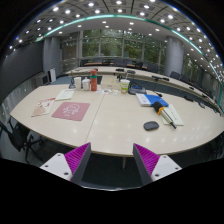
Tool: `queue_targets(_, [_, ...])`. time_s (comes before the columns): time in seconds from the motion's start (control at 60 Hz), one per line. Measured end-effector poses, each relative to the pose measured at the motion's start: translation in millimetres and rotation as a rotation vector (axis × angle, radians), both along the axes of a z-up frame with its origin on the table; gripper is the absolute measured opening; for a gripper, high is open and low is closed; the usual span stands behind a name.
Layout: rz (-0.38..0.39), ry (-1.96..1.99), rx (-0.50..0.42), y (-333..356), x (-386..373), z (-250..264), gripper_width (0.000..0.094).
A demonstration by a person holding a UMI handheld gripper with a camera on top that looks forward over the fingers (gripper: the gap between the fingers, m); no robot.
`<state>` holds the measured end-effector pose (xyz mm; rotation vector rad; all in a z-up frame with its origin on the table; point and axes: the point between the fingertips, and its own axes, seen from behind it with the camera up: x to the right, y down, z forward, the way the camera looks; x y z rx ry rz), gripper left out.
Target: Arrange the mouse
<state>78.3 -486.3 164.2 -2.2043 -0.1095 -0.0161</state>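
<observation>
A dark mouse (pixel 151 126) lies on the pale table (pixel 110 125), to the right, near the table's front edge. A red mouse mat (pixel 71 111) lies on the table to the left. My gripper (pixel 112 160) is held back from the table, over the dark floor in front of it. Its fingers (pixel 74 160) with magenta pads stand wide apart and nothing is between them. The mouse is beyond the fingers, ahead and to the right.
Bottles and cans (pixel 90 83) stand at the table's far side. Papers and a blue book (pixel 152 99) lie at the right, papers (pixel 45 105) at the left. A table leg (pixel 97 147) shows ahead between the fingers. More desks stand behind.
</observation>
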Motion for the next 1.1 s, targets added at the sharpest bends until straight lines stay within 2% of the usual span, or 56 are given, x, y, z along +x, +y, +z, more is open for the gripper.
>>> queue_targets(0.217, [-0.117,-0.049,-0.049,46,113,-76,0.0855])
queue_targets(0.45, [-0.111,-0.003,-0.017,149,187,-133,0.0851])
queue_targets(0.717, [-0.098,0.086,-0.063,237,207,-176,0.0849])
queue_targets(1.017, [-0.072,0.098,-0.052,300,202,-172,0.0848])
queue_targets(1.1, [-0.069,0.086,-0.05,314,199,-174,0.081])
